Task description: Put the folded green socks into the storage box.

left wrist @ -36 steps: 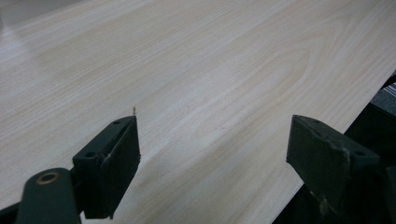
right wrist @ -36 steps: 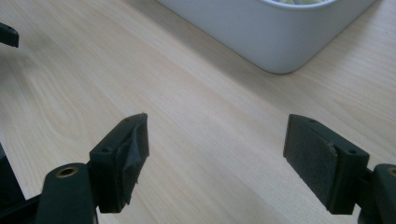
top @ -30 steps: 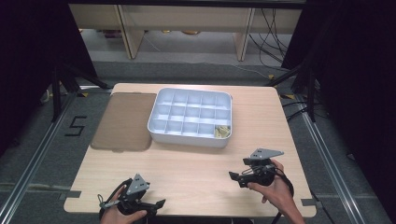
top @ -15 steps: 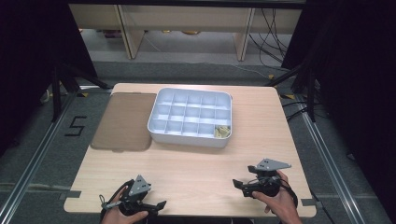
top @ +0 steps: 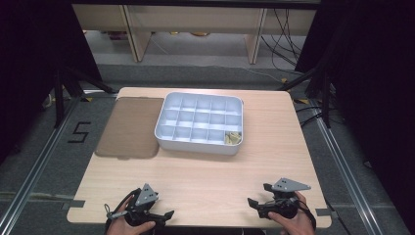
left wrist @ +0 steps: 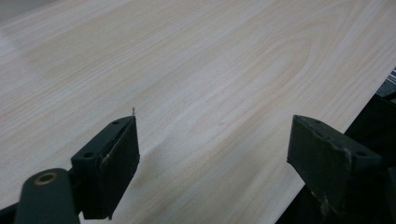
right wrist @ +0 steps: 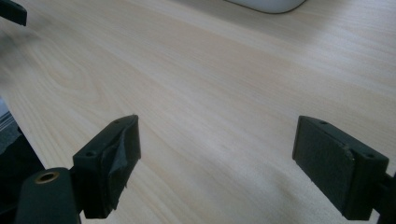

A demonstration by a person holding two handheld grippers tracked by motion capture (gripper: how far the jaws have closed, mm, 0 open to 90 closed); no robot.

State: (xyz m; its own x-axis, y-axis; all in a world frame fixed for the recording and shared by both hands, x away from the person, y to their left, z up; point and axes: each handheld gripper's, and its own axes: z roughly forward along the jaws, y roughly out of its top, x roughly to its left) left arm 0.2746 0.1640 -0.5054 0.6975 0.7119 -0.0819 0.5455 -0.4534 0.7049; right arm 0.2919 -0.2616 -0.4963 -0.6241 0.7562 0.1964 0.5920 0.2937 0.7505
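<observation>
Wooden table (top: 205, 171) is lying bare near you; you are holding left gripper (top: 164, 215) and right gripper (top: 253, 202) spread, empty, probably reaching next toward the far divided tray (top: 199, 142).

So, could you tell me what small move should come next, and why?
Probably bring the right gripper forward toward the white tray: both grippers sit open and empty at the near table edge, and small pieces lie in the tray's near right compartment.
</observation>
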